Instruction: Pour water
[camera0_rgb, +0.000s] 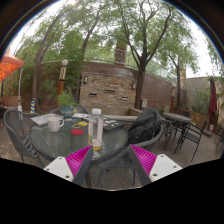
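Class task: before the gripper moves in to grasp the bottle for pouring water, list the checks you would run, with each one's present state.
1. Bottle upright on the glass table: ok.
2. Gripper open, fingers apart: ok.
3. Bottle between the fingers: not ok; it stands beyond them.
4. Mug upright on the table, beside the bottle: ok.
5. Bottle cap on or off: cannot tell.
6. Water level in bottle: cannot tell.
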